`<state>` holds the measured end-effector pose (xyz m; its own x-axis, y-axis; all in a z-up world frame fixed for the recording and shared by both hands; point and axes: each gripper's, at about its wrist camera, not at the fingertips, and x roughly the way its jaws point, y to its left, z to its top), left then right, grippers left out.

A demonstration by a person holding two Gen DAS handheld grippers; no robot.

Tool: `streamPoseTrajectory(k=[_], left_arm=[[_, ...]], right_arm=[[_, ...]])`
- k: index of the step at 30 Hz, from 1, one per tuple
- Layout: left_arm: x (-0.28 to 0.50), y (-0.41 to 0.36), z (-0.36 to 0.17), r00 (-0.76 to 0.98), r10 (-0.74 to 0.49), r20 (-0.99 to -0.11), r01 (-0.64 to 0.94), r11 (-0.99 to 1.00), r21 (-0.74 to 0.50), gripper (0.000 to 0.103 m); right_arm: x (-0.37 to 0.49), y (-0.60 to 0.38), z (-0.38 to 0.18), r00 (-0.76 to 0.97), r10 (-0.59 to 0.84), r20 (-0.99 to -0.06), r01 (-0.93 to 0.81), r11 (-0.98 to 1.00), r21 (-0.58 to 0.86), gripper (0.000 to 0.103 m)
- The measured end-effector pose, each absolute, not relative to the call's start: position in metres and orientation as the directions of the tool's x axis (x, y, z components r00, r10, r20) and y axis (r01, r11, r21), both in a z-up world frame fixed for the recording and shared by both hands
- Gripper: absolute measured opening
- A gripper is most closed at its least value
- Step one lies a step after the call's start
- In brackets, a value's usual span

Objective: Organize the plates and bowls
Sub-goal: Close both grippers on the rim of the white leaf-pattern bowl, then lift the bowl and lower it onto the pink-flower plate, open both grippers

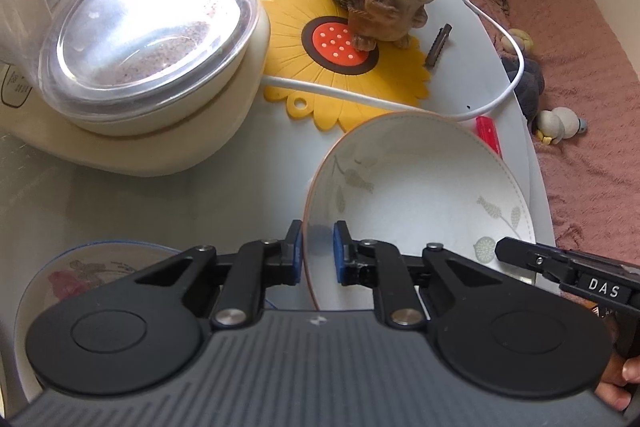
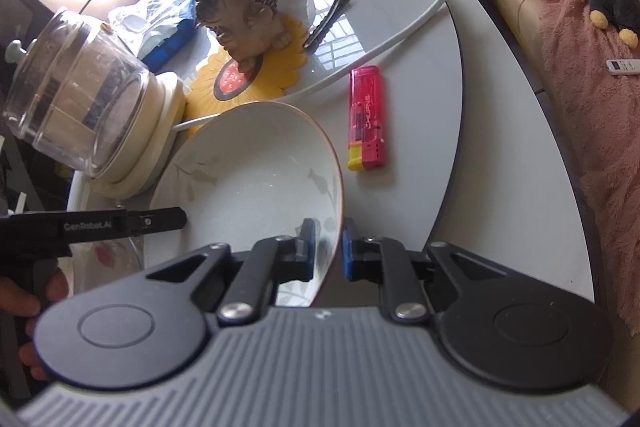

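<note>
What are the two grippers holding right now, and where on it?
Both hold the white leaf-patterned plate by its rim: left gripper on one edge, right gripper on the opposite.

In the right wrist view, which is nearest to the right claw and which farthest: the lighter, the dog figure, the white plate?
1. White plate: its rim sits inside the right claw.
2. Lighter: beyond, slightly right.
3. Dog figure: farthest, up left.

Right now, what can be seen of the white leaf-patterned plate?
The white plate is deep and glossy, apparently ceramic, with a thin brown rim and grey leaf sprigs inside. It looks empty and tilted on the white table, near the kettle base. The left gripper is shut on its rim at one side, the right gripper on the opposite side. Whether its underside still touches the table cannot be told.
</note>
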<state>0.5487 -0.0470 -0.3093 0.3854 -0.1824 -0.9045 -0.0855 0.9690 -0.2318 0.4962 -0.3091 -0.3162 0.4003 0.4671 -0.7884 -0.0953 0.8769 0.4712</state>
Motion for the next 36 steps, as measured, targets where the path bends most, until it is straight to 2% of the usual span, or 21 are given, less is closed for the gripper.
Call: streamPoseTrajectory(k=[17, 27, 36], left_arm=[[0.516, -0.031, -0.259, 0.455, -0.162, -0.876, -0.147, 0.956, -0.253, 0.014], [0.461, 0.014, -0.219, 0.534, -0.122, -0.837, -0.226, 0.933, -0.281, 0.013], [0.385, 0.063, -0.237, 0.525, -0.127, -0.842, -0.338, 0.876, -0.344, 0.012]], right_arm=[[0.487, -0.304, -0.281, 0.390, 0.536, -0.749, -0.179, 0.842, 0.509, 0.016], [0.476, -0.270, -0.249, 0.372, 0.603, -0.706, -0.303, 0.798, 0.521, 0.016], [0.438, -0.220, -0.252, 0.308, 0.612, -0.729, -0.393, 0.779, 0.488, 0.016]])
